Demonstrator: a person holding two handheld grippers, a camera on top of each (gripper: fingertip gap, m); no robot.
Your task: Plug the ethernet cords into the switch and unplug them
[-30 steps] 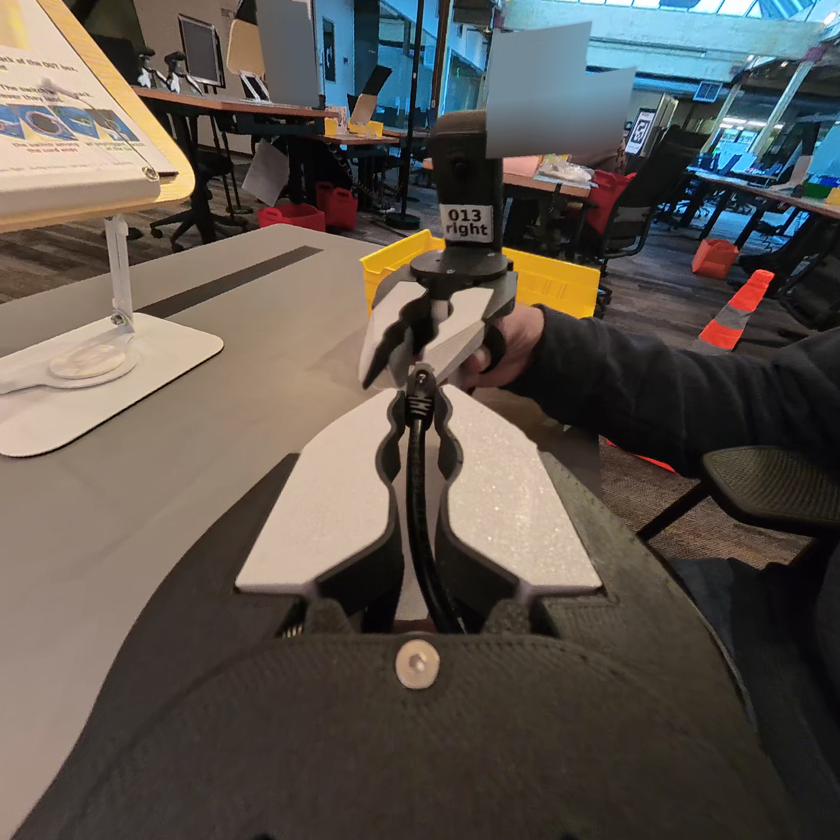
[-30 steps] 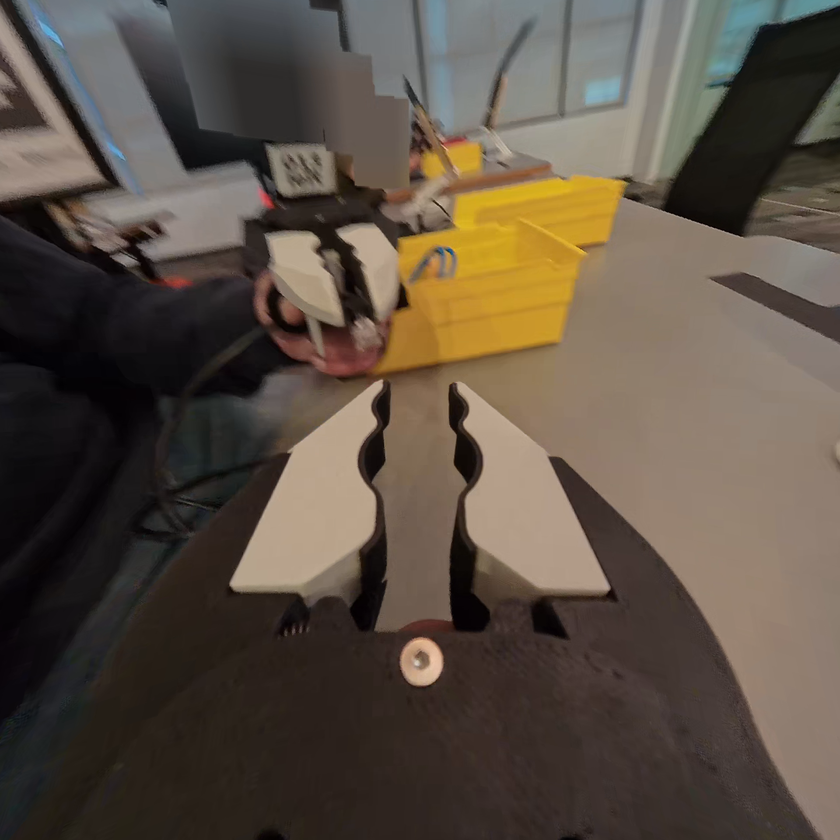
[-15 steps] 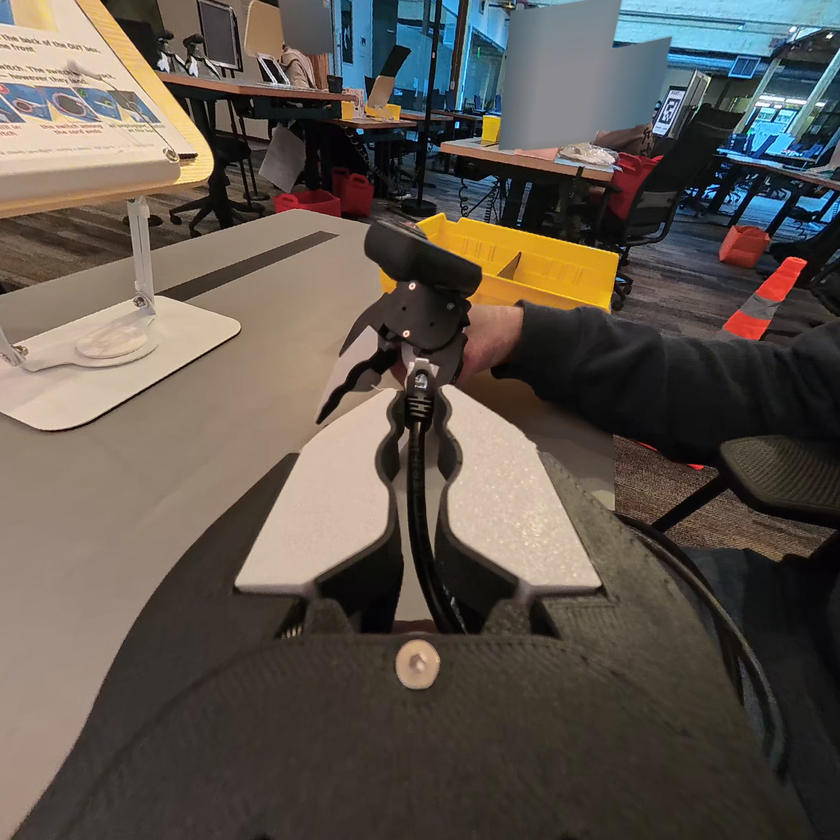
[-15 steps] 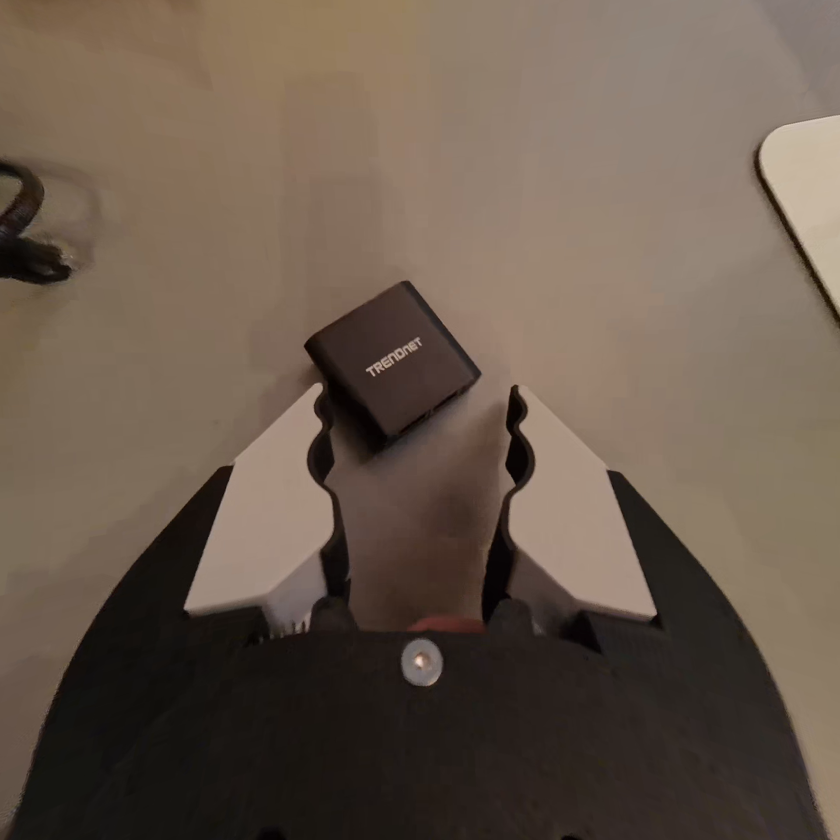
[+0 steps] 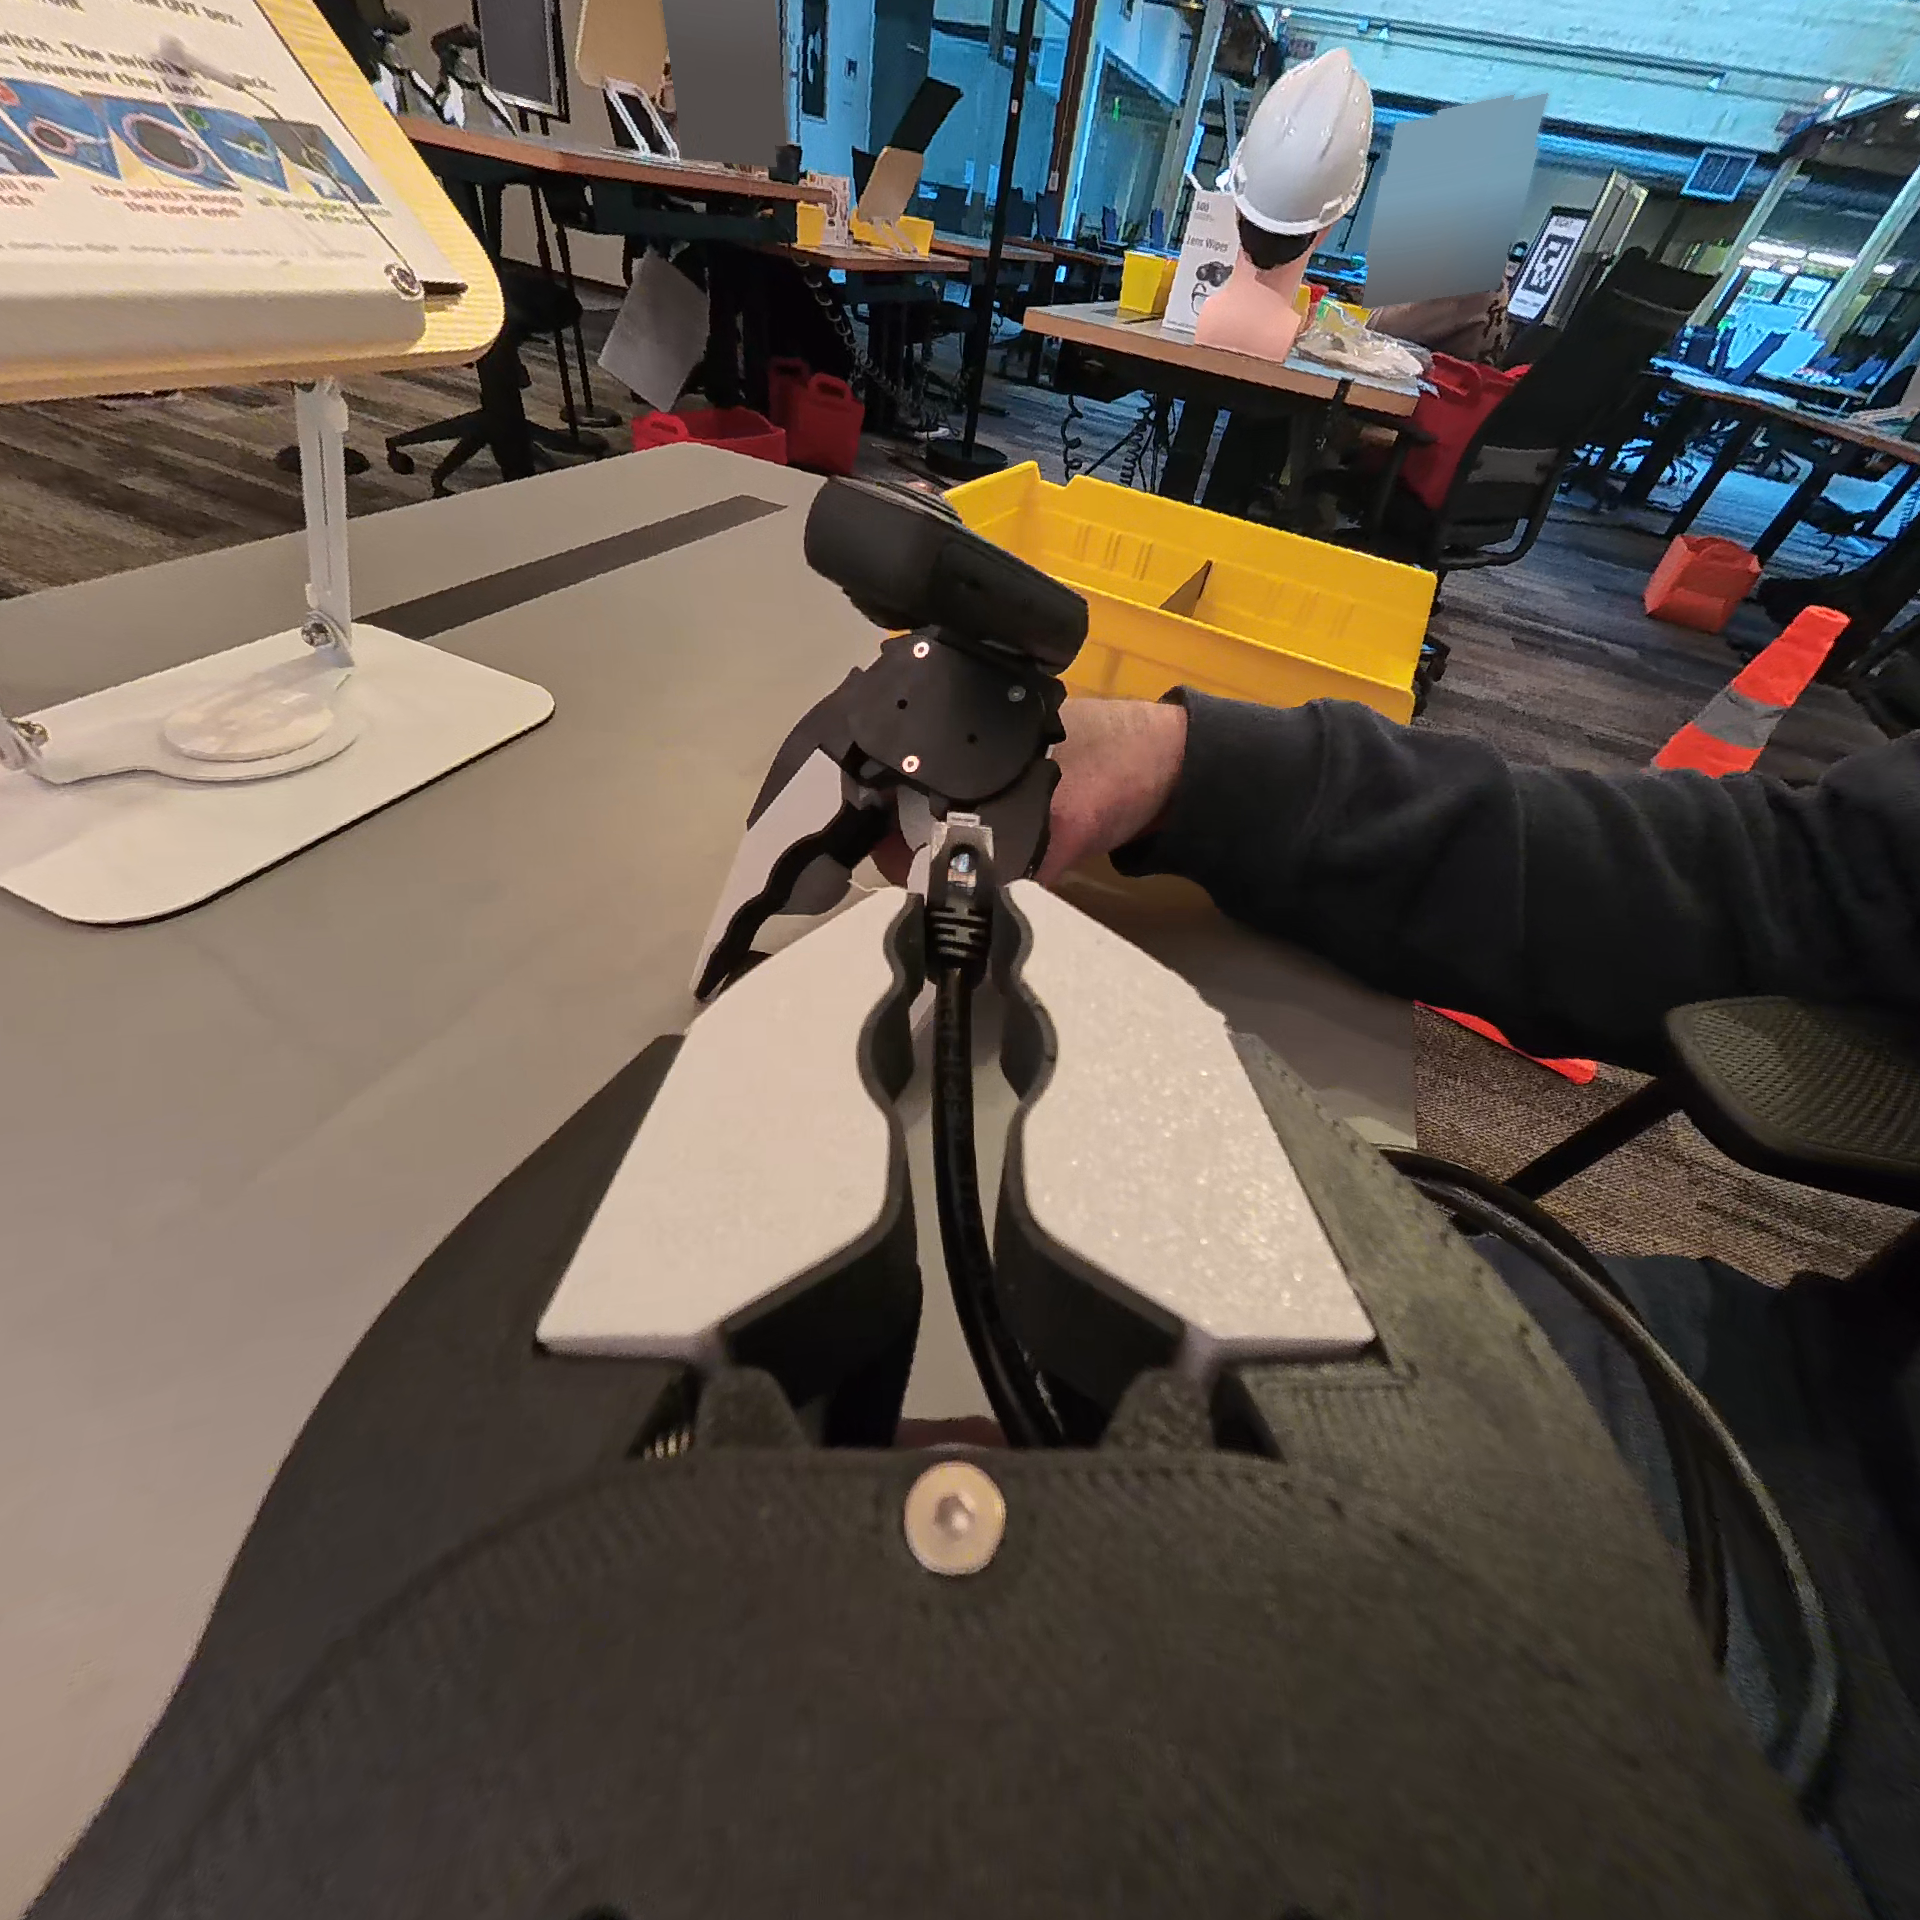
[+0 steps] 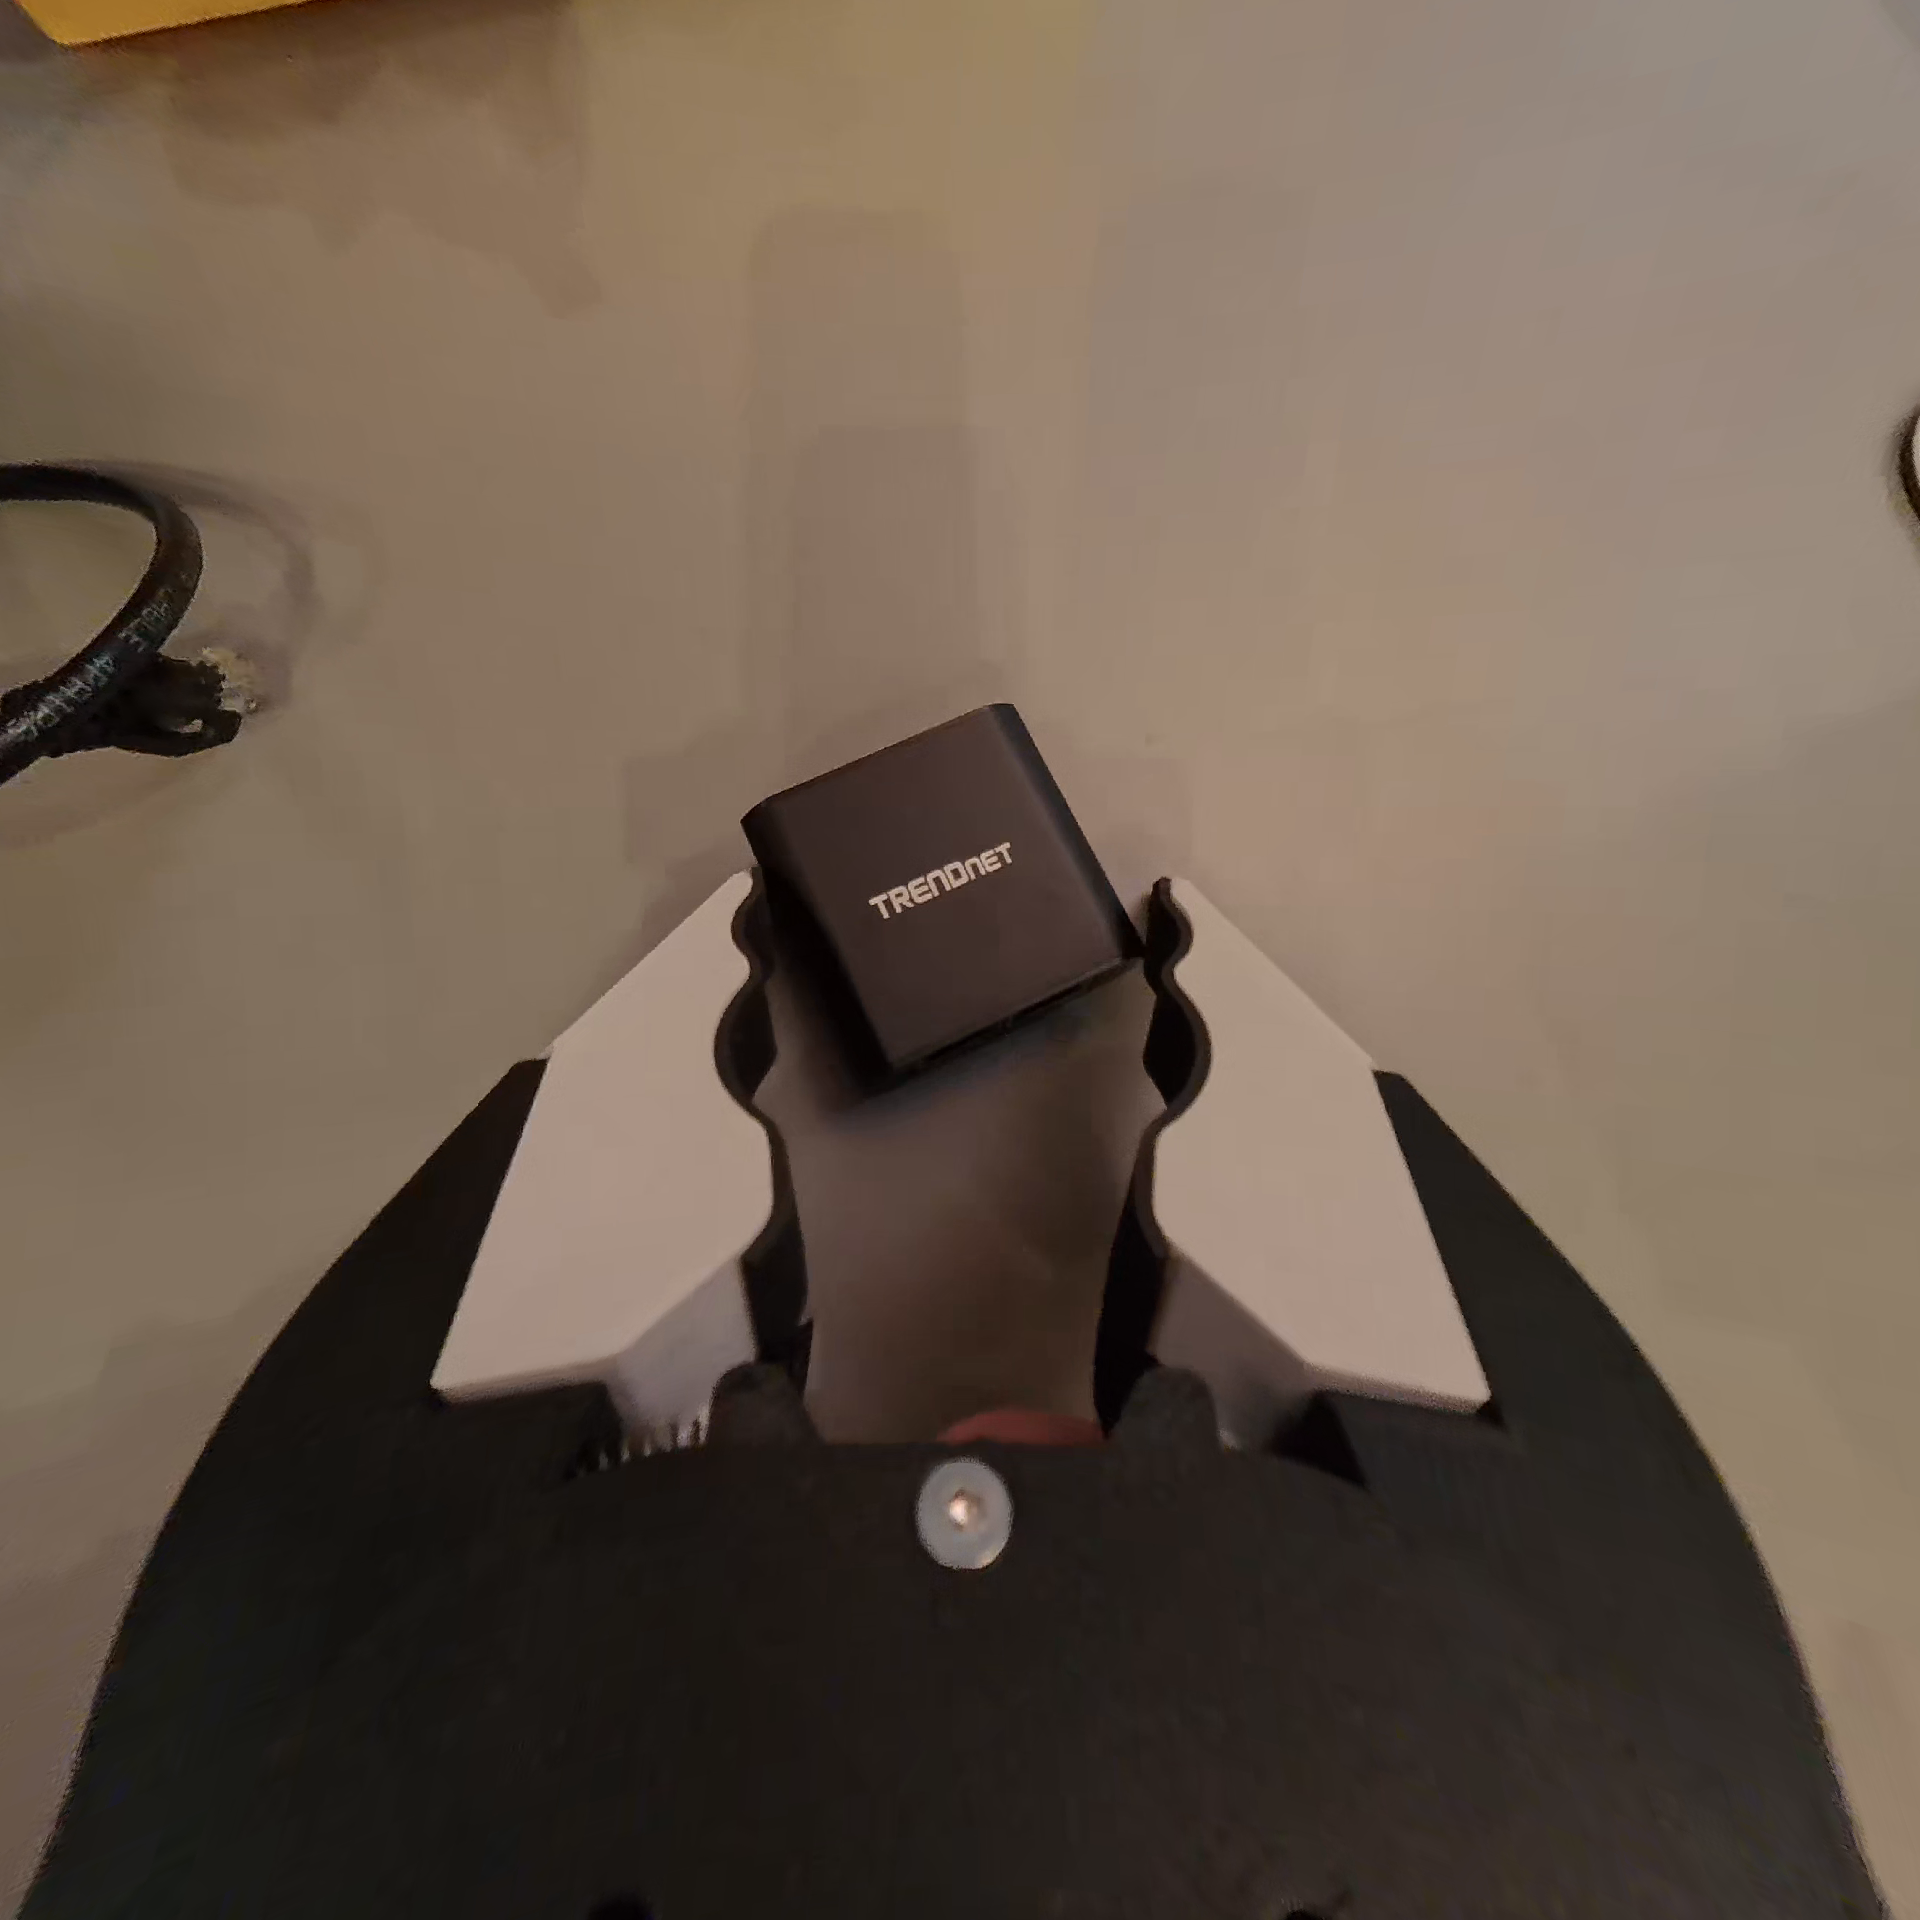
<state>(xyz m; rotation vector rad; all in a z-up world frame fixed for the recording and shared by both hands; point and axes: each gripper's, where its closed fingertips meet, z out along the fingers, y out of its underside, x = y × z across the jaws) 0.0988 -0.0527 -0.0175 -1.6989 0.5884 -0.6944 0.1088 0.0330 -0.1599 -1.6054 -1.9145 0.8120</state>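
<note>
My left gripper [image 5: 958, 914] is shut on a black ethernet cord [image 5: 961, 1101], its clear plug [image 5: 962, 840] sticking out past the fingertips above the table. My right gripper [image 6: 954, 896] is open and points down at a small black switch [image 6: 940, 896] that lies on the grey table between its fingertips; the jaws stand apart on either side of it. The right gripper also shows in the left wrist view [image 5: 800, 883], held by a hand just beyond the plug. A second black cord with a clear plug [image 6: 197, 694] lies on the table at the left.
A white stand [image 5: 260, 727] carrying an instruction board [image 5: 208, 187] stands on the table at the left. A yellow bin [image 5: 1195, 603] sits at the table's far edge. The person's dark sleeve [image 5: 1455, 862] reaches in from the right. The gap from one gripper's tips to the other's is roughly 15 cm.
The right gripper has tipped from level to pointing down, opened wider and come down around the switch. The left gripper holds the cord much as before.
</note>
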